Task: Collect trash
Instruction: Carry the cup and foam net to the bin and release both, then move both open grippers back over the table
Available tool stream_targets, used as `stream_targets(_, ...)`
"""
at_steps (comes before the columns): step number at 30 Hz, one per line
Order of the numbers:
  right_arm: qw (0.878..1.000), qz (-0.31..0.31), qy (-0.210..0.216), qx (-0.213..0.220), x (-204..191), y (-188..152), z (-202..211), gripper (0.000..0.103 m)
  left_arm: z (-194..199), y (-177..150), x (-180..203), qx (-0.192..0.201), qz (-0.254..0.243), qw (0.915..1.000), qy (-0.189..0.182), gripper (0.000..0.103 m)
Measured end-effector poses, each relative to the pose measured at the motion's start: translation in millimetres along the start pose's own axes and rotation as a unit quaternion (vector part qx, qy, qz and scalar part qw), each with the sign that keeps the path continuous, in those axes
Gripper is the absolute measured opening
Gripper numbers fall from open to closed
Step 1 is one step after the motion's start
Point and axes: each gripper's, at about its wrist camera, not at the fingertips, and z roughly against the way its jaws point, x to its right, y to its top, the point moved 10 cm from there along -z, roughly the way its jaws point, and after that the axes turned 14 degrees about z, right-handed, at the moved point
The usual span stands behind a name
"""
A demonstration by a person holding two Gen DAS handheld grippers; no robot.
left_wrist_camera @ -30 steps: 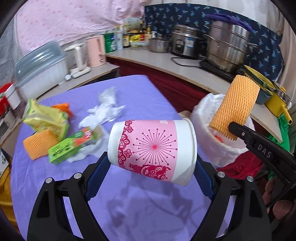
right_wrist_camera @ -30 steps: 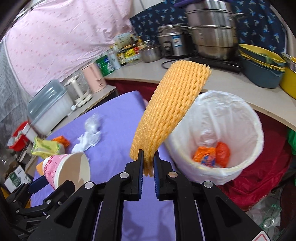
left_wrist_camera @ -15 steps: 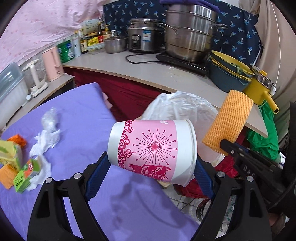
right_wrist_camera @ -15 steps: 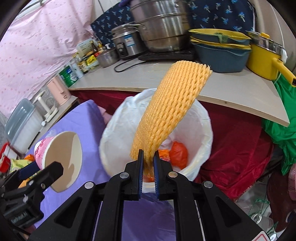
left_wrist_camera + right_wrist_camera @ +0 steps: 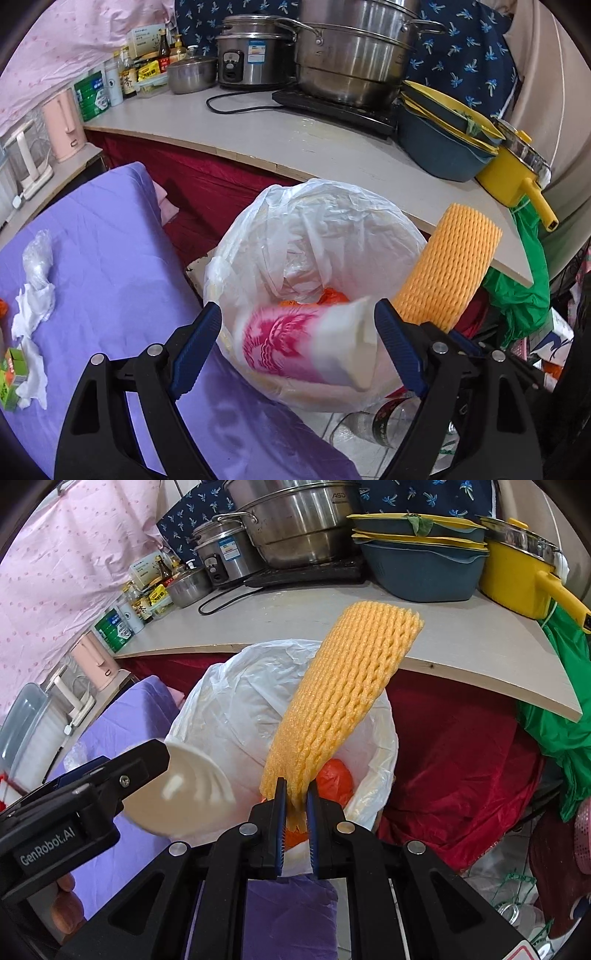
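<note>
Nearest thing first: the left gripper point(image 5: 297, 308) has its blue-padded jaws spread wide. The white paper cup with the pink-red print point(image 5: 306, 347) sits between them, but it's smeared with motion blur and there's a gap at the pad on its 9 o'clock side, so it looks let go rather than pinched. It's right over the mouth of the white plastic bin liner bag point(image 5: 332, 221).

From the right wrist view you can read "GenRobot.AI" in white on the left gripper's black body, down at 8 o'clock.

The right gripper point(image 5: 295, 784) is clenched on the bottom end of the orange foam mesh fruit sleeve point(image 5: 340, 701), which sticks up toward 1 o'clock above the same bag. Crumpled orange plastic wrappers point(image 5: 334, 779) lie inside it.

Out at 9 o'clock, the purple-cloth worktop point(image 5: 103, 258) has crumpled white tissue point(image 5: 33, 306) and a small green carton point(image 5: 11, 373); I can't read its print.

Farthest back at 12 o'clock, the big stacked stainless steamer pot point(image 5: 295, 520) has "ASD" stamped on it. The blue sticker on the steel rice cooker point(image 5: 251, 55) is too small to read.

Versus a second ago: the cup was sharp and clamped sideways over the purple cloth. Now both grippers are over the bag, and the table litter has slid to the left edge.
</note>
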Motion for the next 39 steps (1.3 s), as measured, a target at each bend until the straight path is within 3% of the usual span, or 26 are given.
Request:
stream_targets(8, 1.0, 0.013, 0.009, 0.0, -18, 13, -13, 0.013, 4, 12, -29, 0.005, 0.047, 0.9988, 0.013, 0.084)
stream_targets(12, 1.0, 0.013, 0.013, 0.011, -26, 19, -9, 0.033, 12, 16, -46, 0.011, 0.064, 0.9976, 0.021, 0.084)
stream_targets(24, 0.999, 0.019, 0.016, 0.043, -46, 35, 23, 0.047, 41, 20, -71, 0.039, 0.073, 0.9957, 0.04, 0.085)
stream_targets(39, 0.995, 0.055, 0.039, 0.074, -112, 47, 59, 0.057, 93, 17, -127, 0.075, 0.095, 0.9899, 0.073, 0.085)
